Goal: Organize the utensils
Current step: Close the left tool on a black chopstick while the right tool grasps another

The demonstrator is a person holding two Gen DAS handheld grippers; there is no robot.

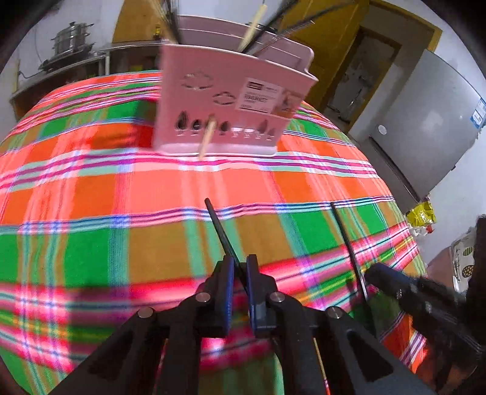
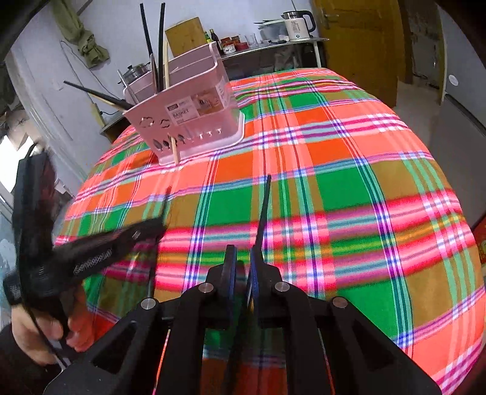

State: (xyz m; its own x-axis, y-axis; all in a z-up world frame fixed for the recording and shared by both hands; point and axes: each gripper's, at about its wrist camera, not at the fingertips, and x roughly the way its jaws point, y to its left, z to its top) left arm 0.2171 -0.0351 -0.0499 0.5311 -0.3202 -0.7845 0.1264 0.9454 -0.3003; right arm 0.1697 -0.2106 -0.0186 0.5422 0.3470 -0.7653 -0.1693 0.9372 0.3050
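Note:
My left gripper [image 1: 240, 265] is shut on a black chopstick [image 1: 219, 226] that points up and away over the plaid tablecloth [image 1: 91, 188]. To its right, my right gripper [image 1: 372, 275] pinches a second black chopstick [image 1: 346, 240]. In the right wrist view, the right gripper [image 2: 243, 255] grips its black chopstick [image 2: 263, 212], and the left gripper [image 2: 156, 226] sits at the left, held by a hand [image 2: 27, 331]. A pink utensil basket [image 1: 231, 100] [image 2: 185, 118] stands at the far side, with several chopsticks upright in it. A wooden chopstick [image 1: 207, 138] pokes out through its front.
The cloth-covered table drops away on every side. Steel pots [image 1: 71, 39] sit on a counter behind the basket. A grey fridge [image 1: 425, 130] and a yellow door [image 2: 361, 39] stand to the right. On a far shelf there is a white kettle [image 2: 299, 24].

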